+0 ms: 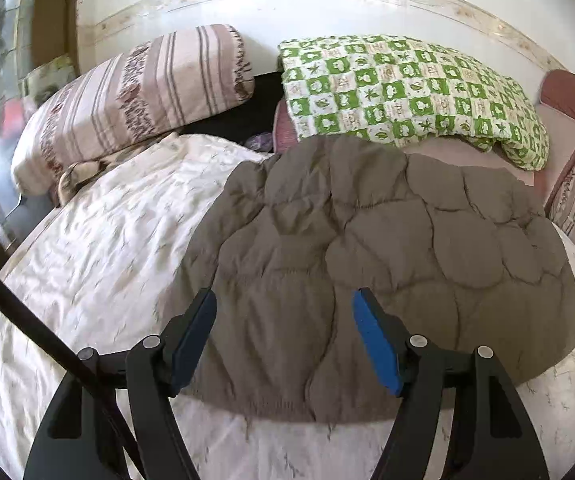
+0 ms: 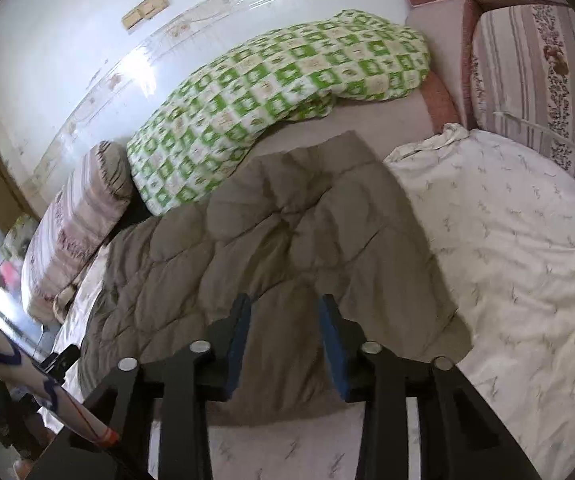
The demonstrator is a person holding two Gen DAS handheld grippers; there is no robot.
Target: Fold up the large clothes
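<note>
A brown quilted jacket (image 1: 387, 264) lies spread flat on a white bedsheet (image 1: 107, 248). My left gripper (image 1: 283, 300) hovers over its near hem, and the blue pads (image 1: 375, 340) stand wide apart with nothing pinched between them. In the right wrist view the same jacket (image 2: 267, 240) runs from the middle toward the left. My right gripper (image 2: 285, 300) hangs above its near edge, the fingers (image 2: 333, 344) parted by a narrower gap, and the fabric lies flat beneath them, not gripped. A dark bit of the right gripper shows at the far right edge of the left wrist view.
A green checked quilt (image 1: 407, 88) and a striped pink pillow (image 1: 127, 104) lie at the head of the bed against the white wall. A reddish padded frame (image 2: 439, 92) and a striped cover (image 2: 539, 72) border the right side. A white patterned sleeve (image 2: 15, 364) shows at lower left.
</note>
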